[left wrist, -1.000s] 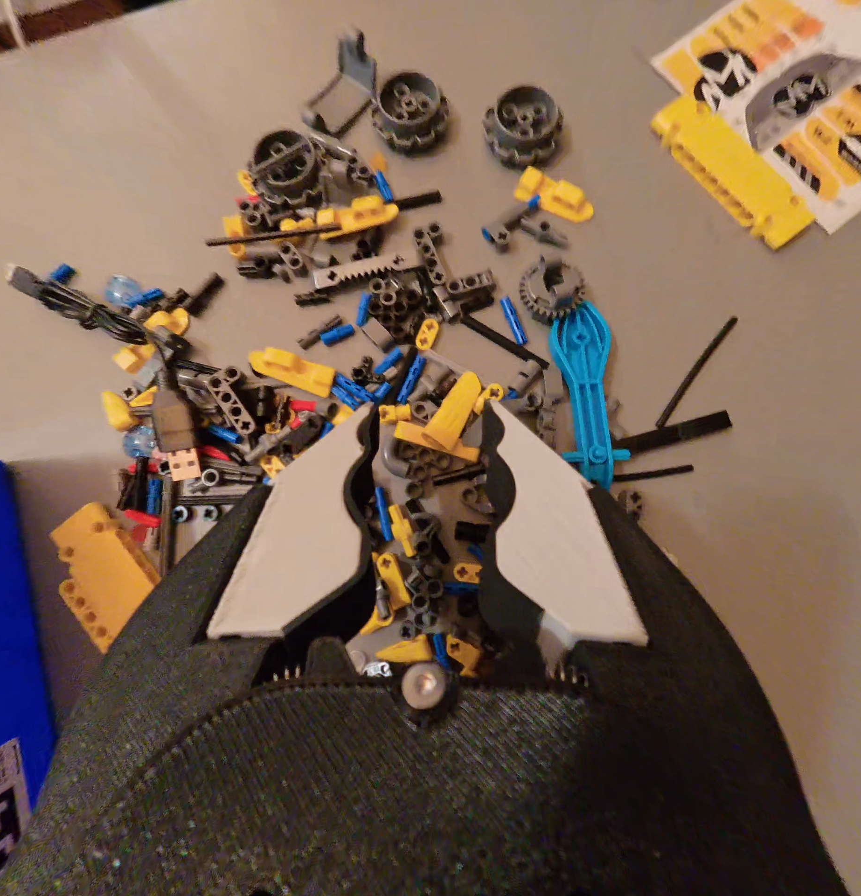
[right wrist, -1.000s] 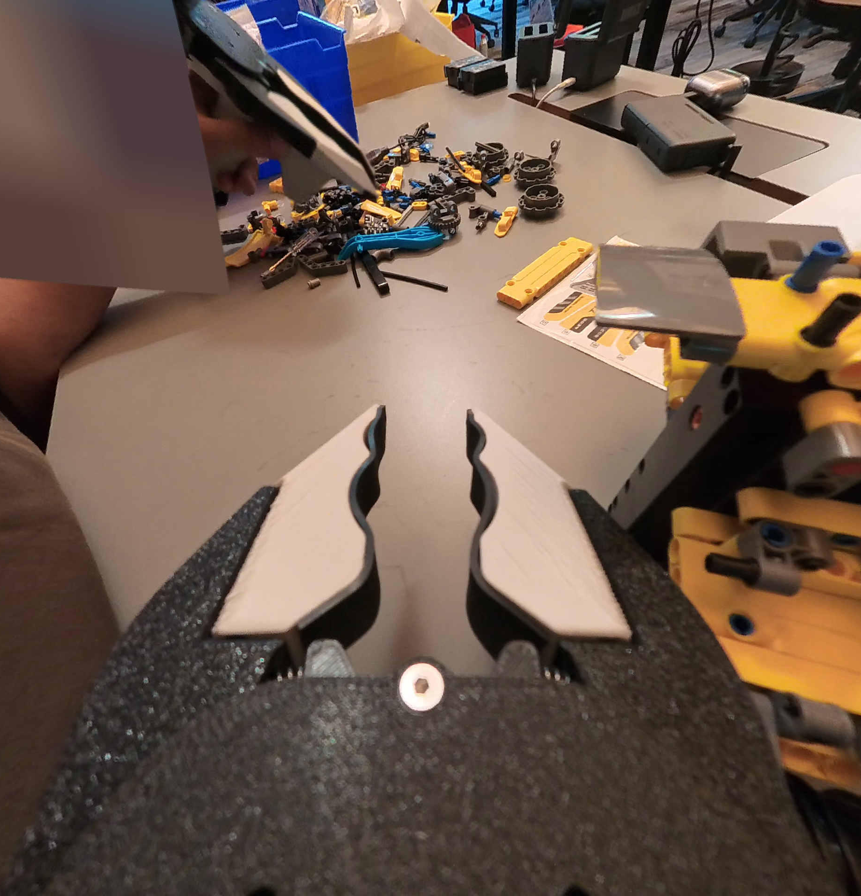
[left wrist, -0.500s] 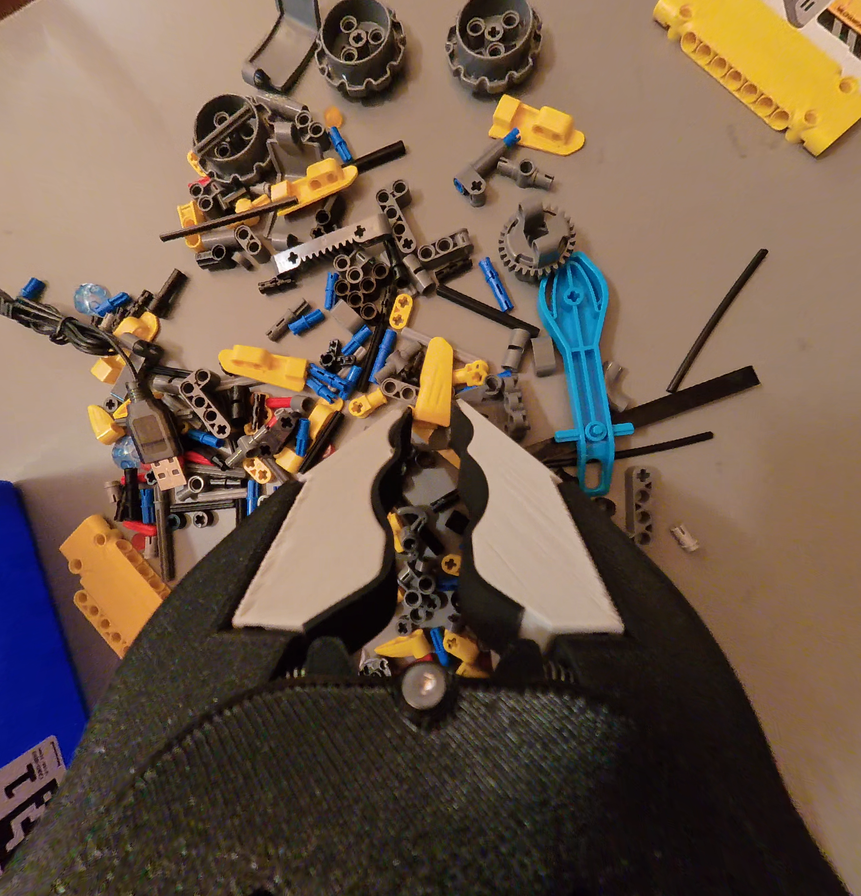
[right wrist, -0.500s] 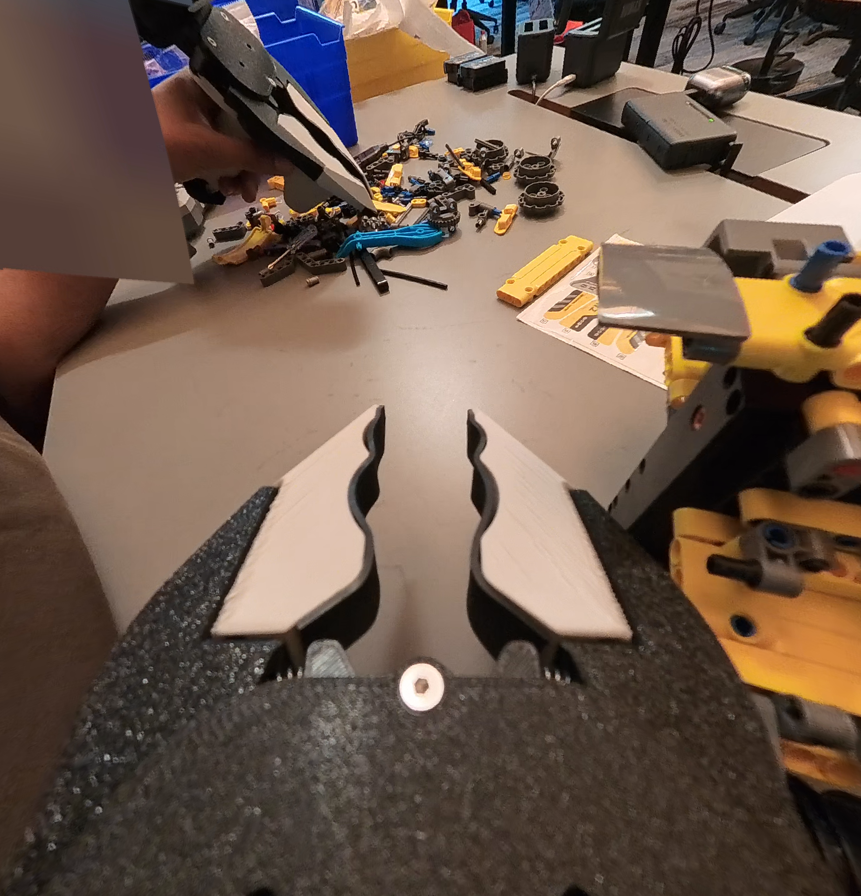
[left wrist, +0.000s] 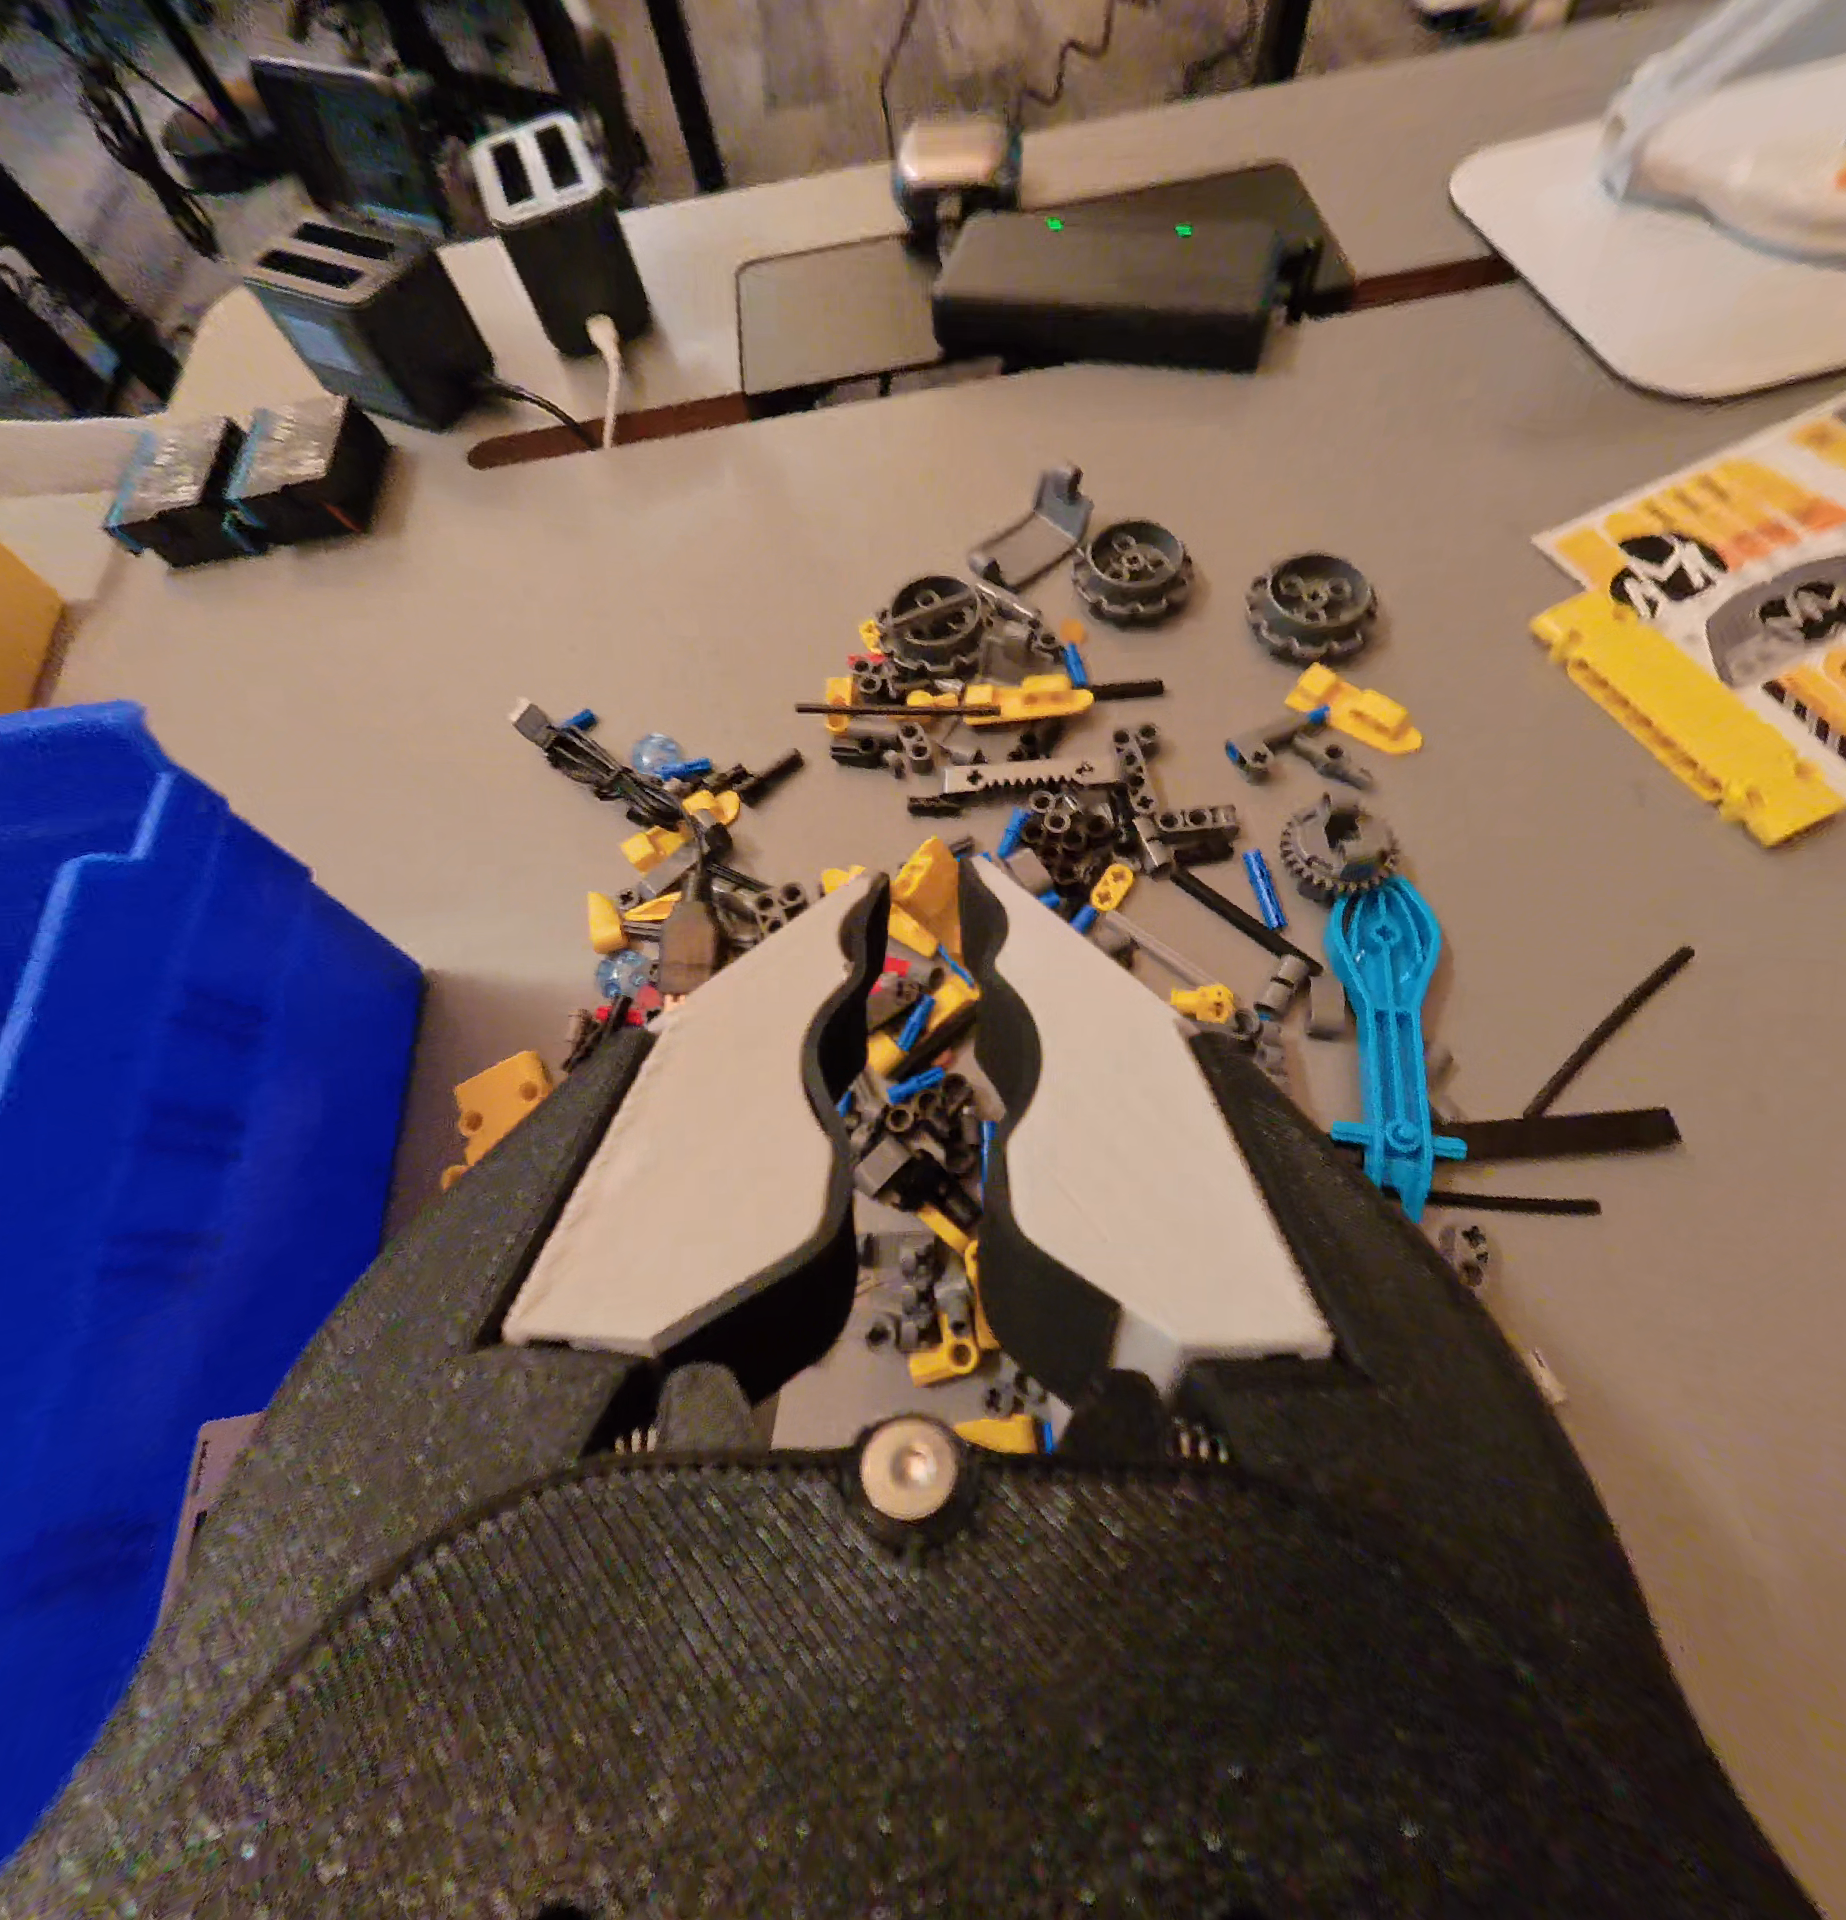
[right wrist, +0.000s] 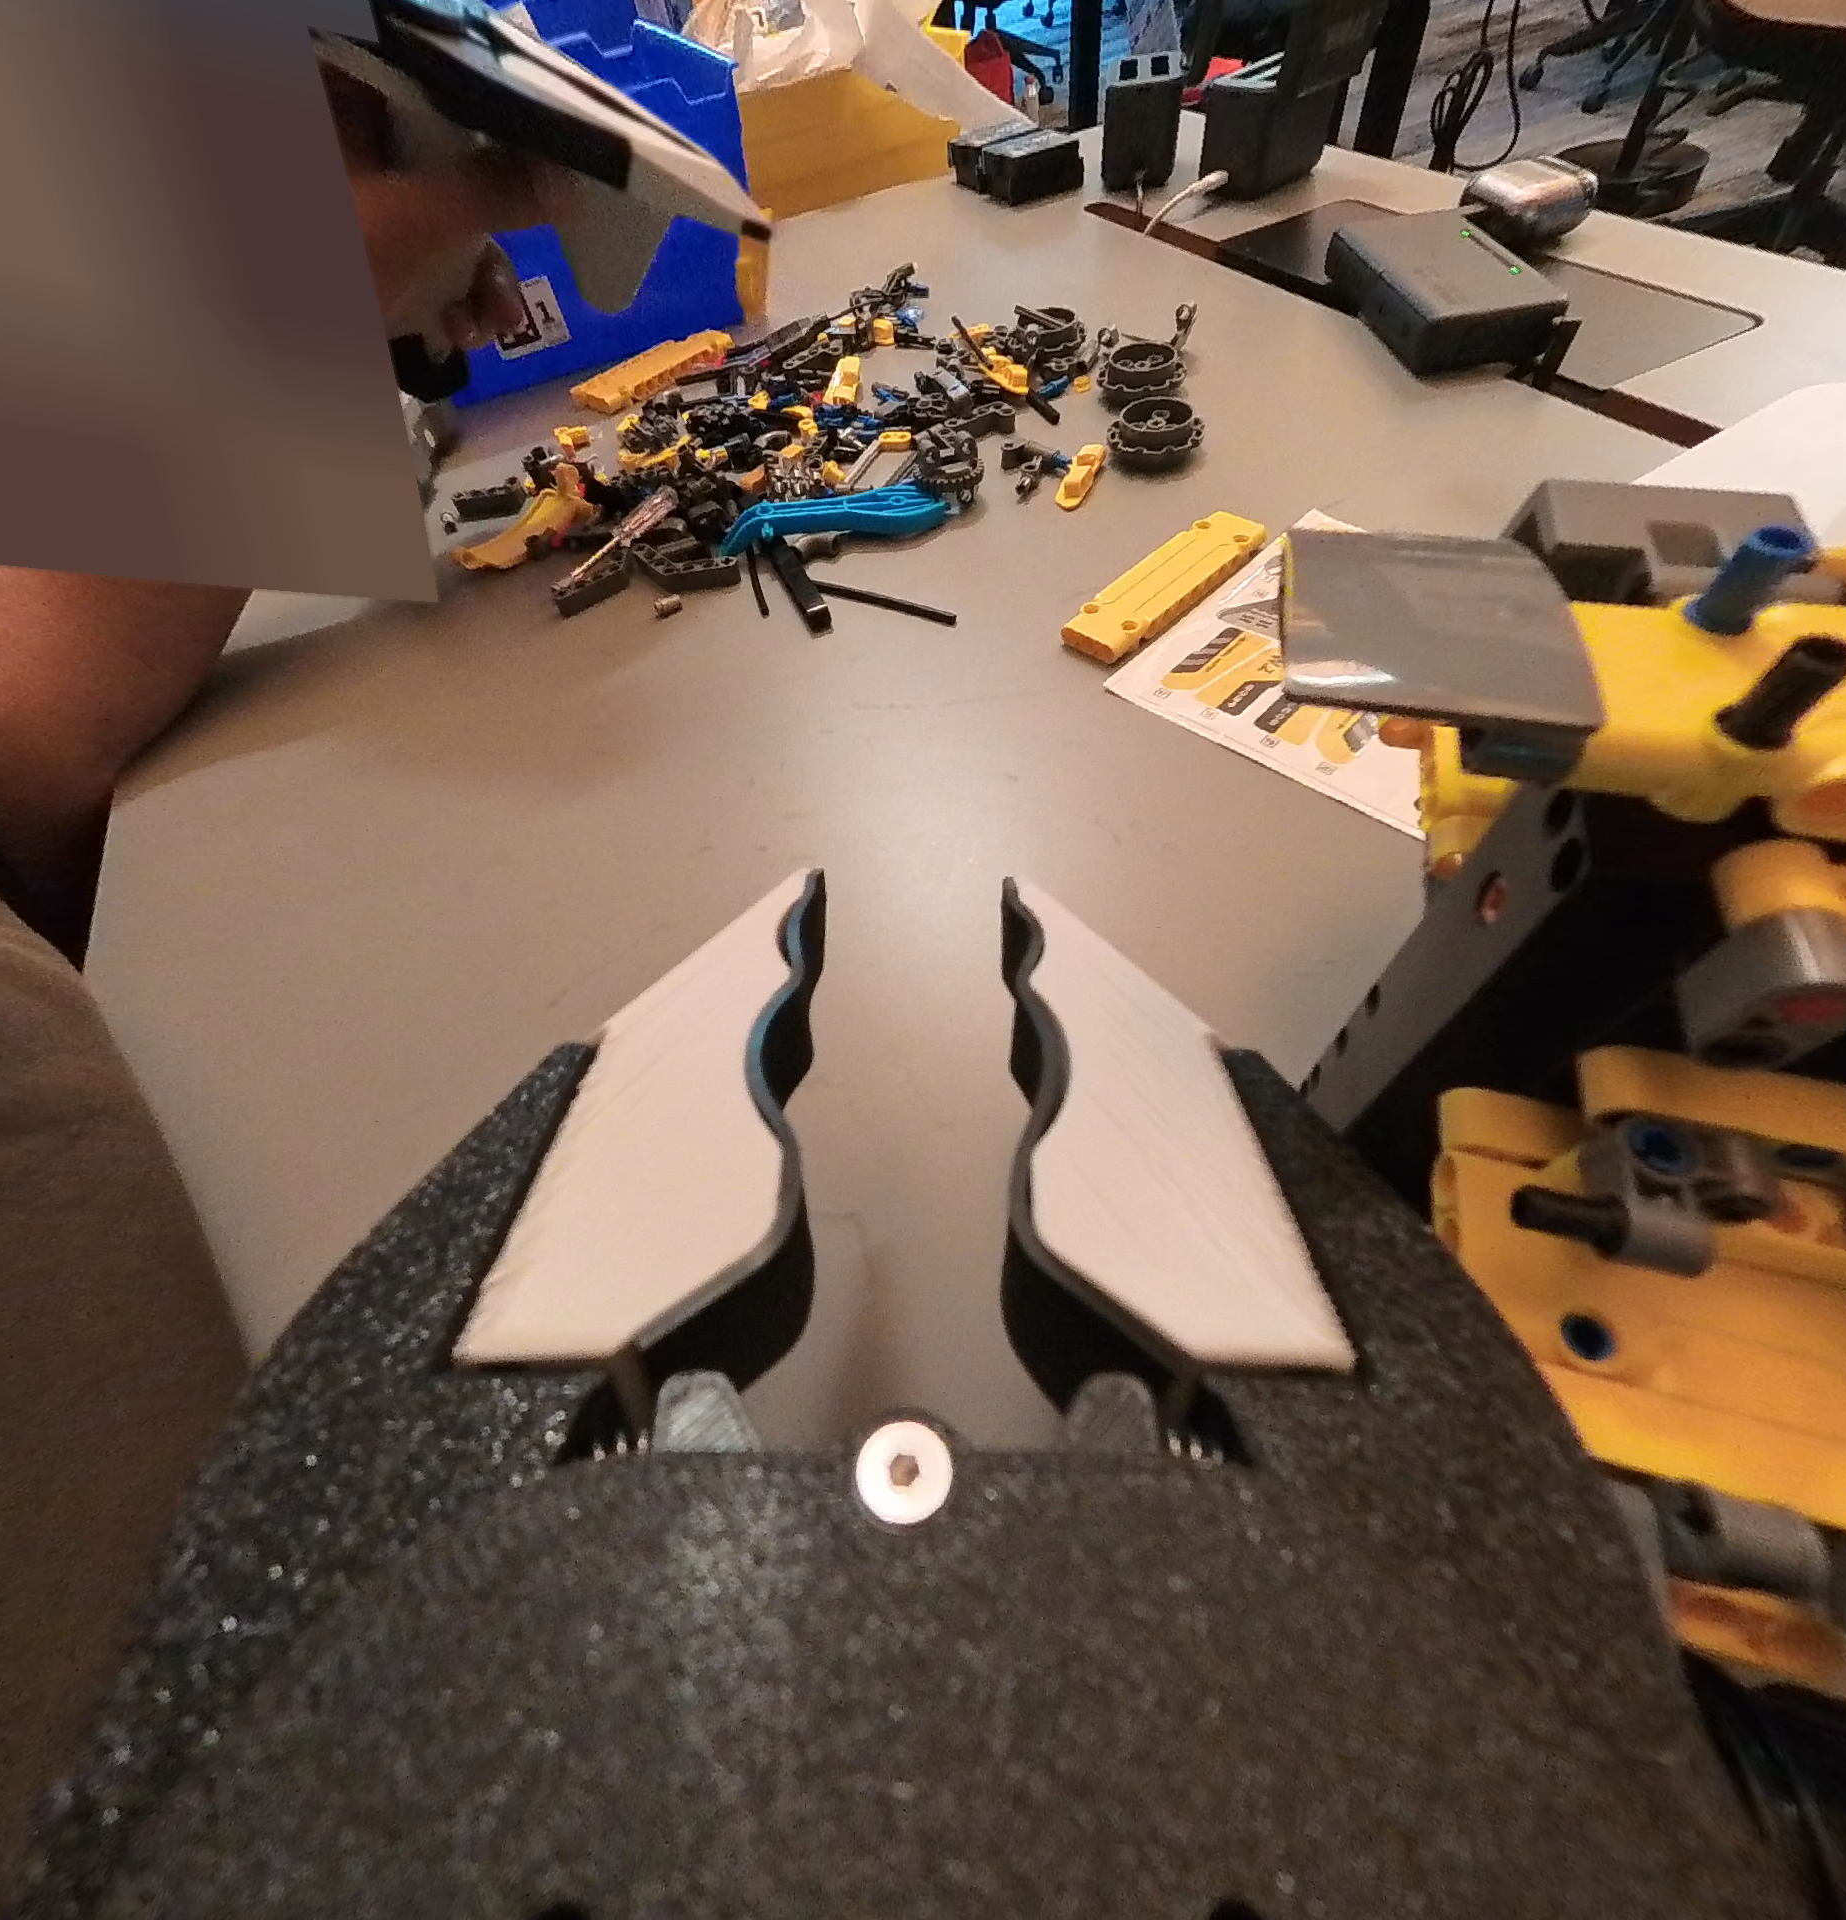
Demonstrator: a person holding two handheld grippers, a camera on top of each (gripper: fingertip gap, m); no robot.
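L claw [left wrist: 924,894] grips yellow wedge piece [left wrist: 927,891], tip up.

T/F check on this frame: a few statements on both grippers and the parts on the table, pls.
1. Left gripper is shut on a yellow piece: true.
2. Right gripper holds the turquoise part: false; it is open and empty, and the part lies on the table.
3. Blue bin stands left of the parts pile in the left wrist view: true.
4. Long yellow panel lies in the bin: false; it lies on the table, by the printed sheet.
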